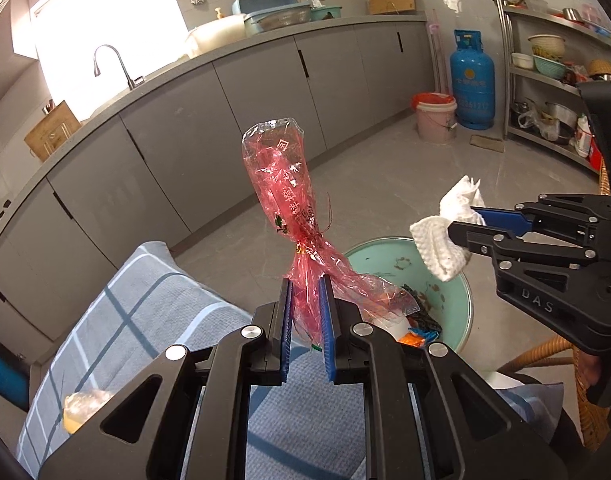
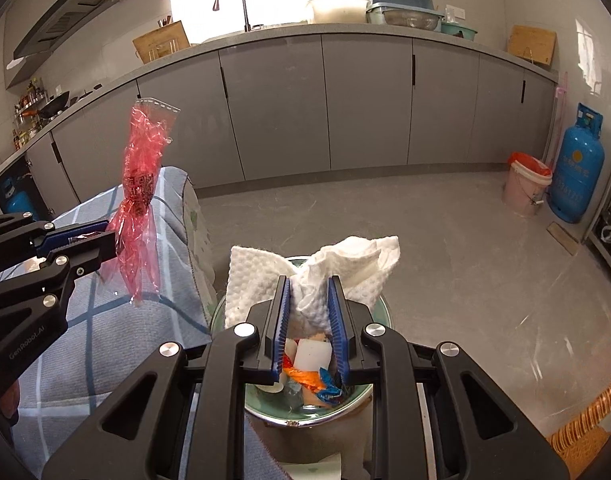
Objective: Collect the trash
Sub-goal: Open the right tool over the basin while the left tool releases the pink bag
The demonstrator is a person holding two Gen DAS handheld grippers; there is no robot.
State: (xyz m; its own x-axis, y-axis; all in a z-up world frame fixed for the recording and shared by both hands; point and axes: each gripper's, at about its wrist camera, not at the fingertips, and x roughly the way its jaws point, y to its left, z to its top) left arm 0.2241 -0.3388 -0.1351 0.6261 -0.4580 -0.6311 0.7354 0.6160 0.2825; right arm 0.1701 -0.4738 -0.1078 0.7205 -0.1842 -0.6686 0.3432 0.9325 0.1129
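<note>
My left gripper (image 1: pixel 305 280) is shut on a crumpled red cellophane wrapper (image 1: pixel 281 184) that sticks up above it, over the checked cloth and left of the bin; the wrapper also shows in the right wrist view (image 2: pixel 139 184), held by the left gripper (image 2: pixel 111 240). My right gripper (image 2: pixel 308 284) is shut on a white paper towel (image 2: pixel 345 268) and holds it directly above the green trash bin (image 2: pixel 353 398), which holds several pieces of trash. In the left wrist view the right gripper (image 1: pixel 461 226) holds the towel (image 1: pixel 445 236) over the bin (image 1: pixel 463 300).
A blue checked cloth (image 1: pixel 145 312) covers the surface at the left. A loose clear wrapper (image 1: pixel 81 412) lies on it. A wicker chair (image 2: pixel 585 424) is at the right. Grey cabinets, a pink bucket (image 2: pixel 525 188) and a blue gas cylinder (image 2: pixel 577 168) stand farther off.
</note>
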